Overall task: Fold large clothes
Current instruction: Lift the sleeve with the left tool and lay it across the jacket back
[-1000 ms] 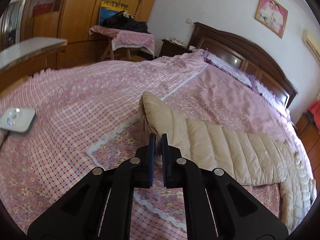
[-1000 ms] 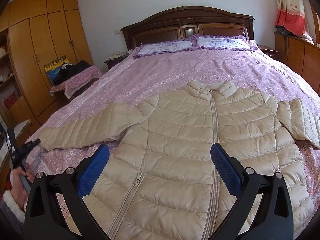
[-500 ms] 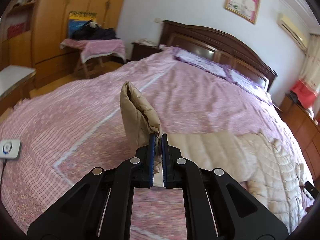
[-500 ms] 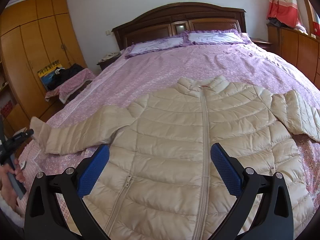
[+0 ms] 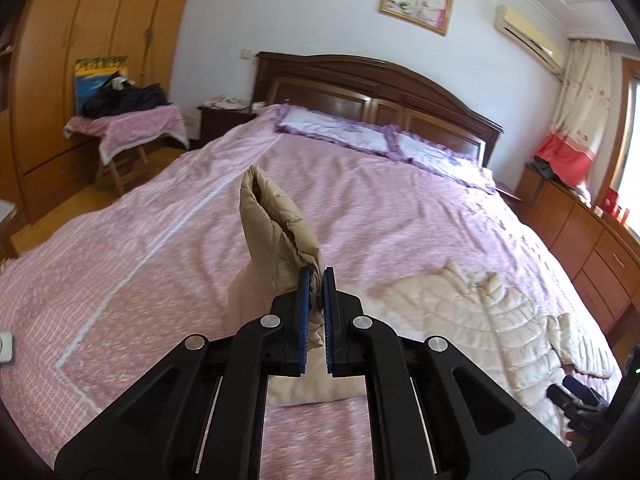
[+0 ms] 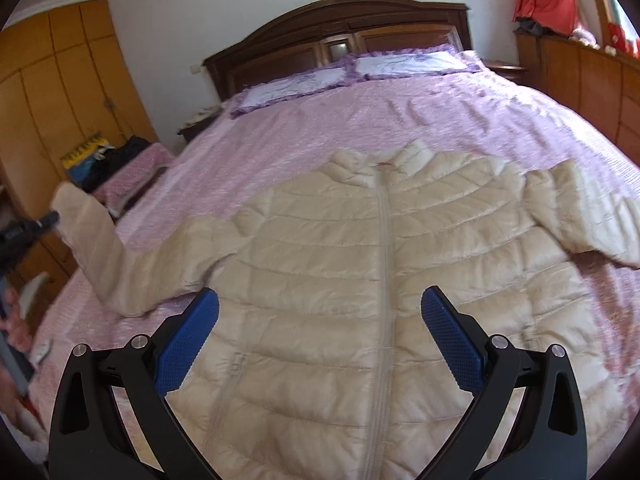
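A cream quilted puffer jacket [image 6: 360,264] lies face up on the pink bed, zipped, collar toward the headboard. My left gripper [image 5: 316,276] is shut on the cuff end of its sleeve [image 5: 276,232] and holds it raised off the bed; the lifted sleeve [image 6: 88,232] shows at the left of the right wrist view. The jacket body [image 5: 472,320] lies to the right of it. My right gripper [image 6: 320,312] is open and empty, hovering above the jacket's lower front. The other sleeve [image 6: 592,216] lies flat at the right.
The bed [image 5: 380,208] has a dark wooden headboard [image 5: 380,84] and two pillows [image 6: 352,72]. A stool with a pink cloth and dark clothes [image 5: 128,120] stands left of the bed by wooden wardrobes [image 5: 80,40]. A wooden dresser [image 5: 592,248] lines the right side.
My left gripper has lifted the sleeve cuff higher off the bed and swung it toward the jacket body. My right gripper has stayed open above the jacket, shifting slightly.
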Motion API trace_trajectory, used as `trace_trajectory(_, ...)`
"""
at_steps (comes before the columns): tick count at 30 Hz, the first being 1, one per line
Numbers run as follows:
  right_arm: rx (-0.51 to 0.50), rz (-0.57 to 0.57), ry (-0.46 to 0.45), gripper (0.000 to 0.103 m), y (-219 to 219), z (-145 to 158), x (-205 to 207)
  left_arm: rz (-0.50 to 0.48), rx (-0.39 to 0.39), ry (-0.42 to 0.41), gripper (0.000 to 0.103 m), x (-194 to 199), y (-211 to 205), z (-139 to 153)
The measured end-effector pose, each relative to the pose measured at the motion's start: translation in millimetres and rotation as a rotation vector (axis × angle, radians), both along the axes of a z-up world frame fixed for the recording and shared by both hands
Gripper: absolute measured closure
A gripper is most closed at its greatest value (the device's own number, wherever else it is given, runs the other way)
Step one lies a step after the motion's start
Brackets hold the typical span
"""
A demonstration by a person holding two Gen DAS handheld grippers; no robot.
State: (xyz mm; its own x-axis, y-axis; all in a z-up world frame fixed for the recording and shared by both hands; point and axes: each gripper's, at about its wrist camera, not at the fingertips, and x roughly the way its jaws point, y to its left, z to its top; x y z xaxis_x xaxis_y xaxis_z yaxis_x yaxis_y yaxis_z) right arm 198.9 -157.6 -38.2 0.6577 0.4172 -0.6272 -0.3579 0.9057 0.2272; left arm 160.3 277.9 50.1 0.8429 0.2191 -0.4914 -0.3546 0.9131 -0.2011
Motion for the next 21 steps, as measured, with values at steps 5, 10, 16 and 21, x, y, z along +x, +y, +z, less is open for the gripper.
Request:
trace_trajectory(5,-0.062,-0.063,0.024,0.005,-13,-5,8,-0.053,0.012,-0.015,0.097,18,-32,17)
trace_trajectory(10,-0.043,-0.083,0.026,0.005,-27,-3,12,-0.107,0.002,-0.018,0.097,41,-67,29)
trace_trajectory(16,-0.119,-0.131,-0.022,0.005,-44,2,12,-0.177,-0.004,-0.019,0.097,74,-114,39)
trace_trajectory(21,-0.146,-0.162,-0.074,0.005,-77,7,12,-0.253,-0.012,-0.009,0.097,100,-164,38)
